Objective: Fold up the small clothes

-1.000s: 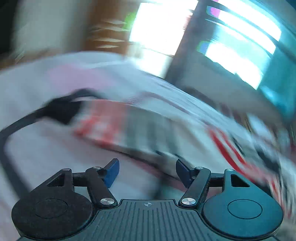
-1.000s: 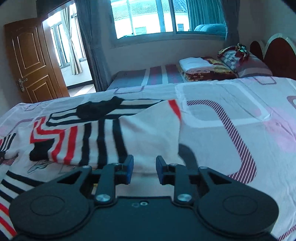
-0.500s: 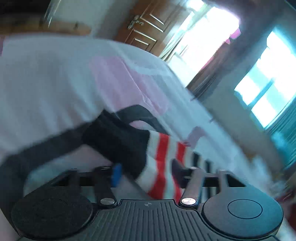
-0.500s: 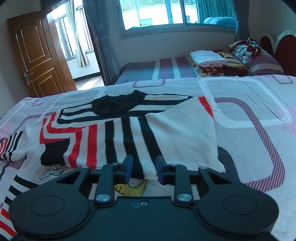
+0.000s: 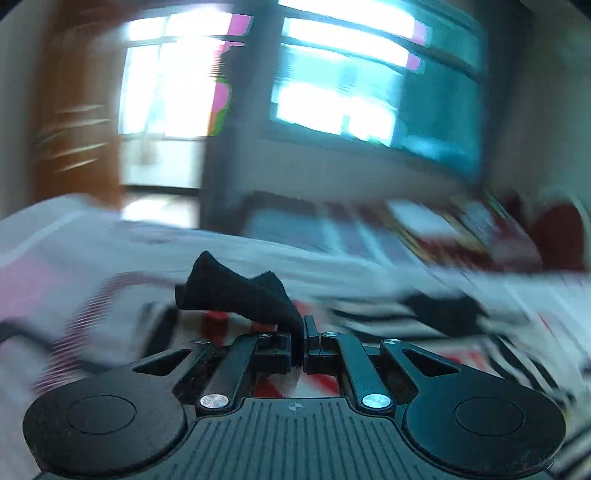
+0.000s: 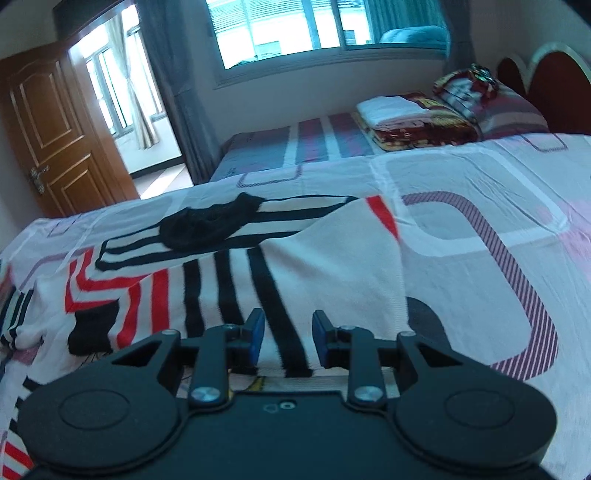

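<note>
- Left gripper (image 5: pixel 298 341): fingers pressing together on a black cuff (image 5: pixel 236 291) of the garment; the dark fabric is rising out of the pinch and leaning up and to the left, its free end pointing toward the top left of the left wrist view.
- Left wrist view is heavily blurred; red, white and black fabric is showing below and behind the pinch, details not readable.
- Right gripper (image 6: pixel 288 338): fingers standing apart, holding nothing, hovering over the near hem of the striped sweater (image 6: pixel 229 280).
- The sweater is lying flat on the bed sheet (image 6: pixel 480 229), partly folded, with a plain white panel (image 6: pixel 343 266) turned over its right part. Its long axis is running left to right across the right wrist view; the black stripes between the fingers are running away from the camera.
- A black collar patch (image 6: pixel 207 225) is sitting at the sweater's far edge, toward the second bed (image 6: pixel 295 144).
- Folded blankets (image 6: pixel 413 118) are resting on that second bed, below the window (image 6: pixel 295 29); a wooden door (image 6: pixel 55 140) is standing open at left.
</note>
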The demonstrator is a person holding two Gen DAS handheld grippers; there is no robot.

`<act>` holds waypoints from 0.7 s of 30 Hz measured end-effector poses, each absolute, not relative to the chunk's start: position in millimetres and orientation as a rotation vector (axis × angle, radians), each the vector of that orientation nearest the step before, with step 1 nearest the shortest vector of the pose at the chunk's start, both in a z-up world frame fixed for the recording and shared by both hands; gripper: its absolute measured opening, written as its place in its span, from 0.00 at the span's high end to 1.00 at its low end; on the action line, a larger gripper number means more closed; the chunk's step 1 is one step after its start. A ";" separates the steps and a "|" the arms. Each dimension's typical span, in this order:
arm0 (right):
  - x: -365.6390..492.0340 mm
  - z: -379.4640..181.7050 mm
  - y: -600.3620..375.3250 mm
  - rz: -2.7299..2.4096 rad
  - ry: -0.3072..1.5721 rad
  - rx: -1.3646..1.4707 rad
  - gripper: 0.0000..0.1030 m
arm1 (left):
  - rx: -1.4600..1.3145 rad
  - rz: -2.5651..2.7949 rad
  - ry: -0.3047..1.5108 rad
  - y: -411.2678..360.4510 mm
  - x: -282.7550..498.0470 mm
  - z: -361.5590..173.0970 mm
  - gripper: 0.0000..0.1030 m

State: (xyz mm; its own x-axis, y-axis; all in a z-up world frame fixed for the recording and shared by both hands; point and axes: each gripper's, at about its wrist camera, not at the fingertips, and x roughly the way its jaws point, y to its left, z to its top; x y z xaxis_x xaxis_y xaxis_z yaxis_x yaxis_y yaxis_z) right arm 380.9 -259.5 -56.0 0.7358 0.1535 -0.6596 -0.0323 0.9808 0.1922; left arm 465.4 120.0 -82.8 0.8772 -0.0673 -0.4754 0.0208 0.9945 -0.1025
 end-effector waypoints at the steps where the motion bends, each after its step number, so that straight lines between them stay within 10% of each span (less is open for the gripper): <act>1: 380.6 -55.5 -262.5 0.098 0.735 0.181 0.72 | -0.042 -0.086 0.513 91.1 473.5 -83.0 0.95; 11: 373.7 -58.7 -304.0 0.053 0.761 0.294 0.69 | 0.215 -0.347 0.665 -107.2 496.3 -108.9 0.95; 12: 374.2 -60.5 -307.4 0.055 0.766 0.318 0.68 | 0.256 -0.354 0.686 -123.2 492.2 -113.4 0.87; 15: 373.0 -64.7 -314.3 0.059 0.761 0.399 0.55 | 0.276 -0.417 0.611 -139.8 467.8 -114.4 0.19; 21: 378.2 -68.9 -298.3 0.142 0.742 0.474 0.49 | 0.182 -0.343 0.496 -80.3 408.7 -85.3 0.19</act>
State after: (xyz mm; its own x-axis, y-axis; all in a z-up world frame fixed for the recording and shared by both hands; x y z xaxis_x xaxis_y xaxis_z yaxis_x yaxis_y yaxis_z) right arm 378.2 -298.3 -68.9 0.7331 0.2881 -0.6162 0.0407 0.8857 0.4624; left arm 408.7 -80.3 -85.3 0.8242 -0.2773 -0.4937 0.3645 0.9270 0.0879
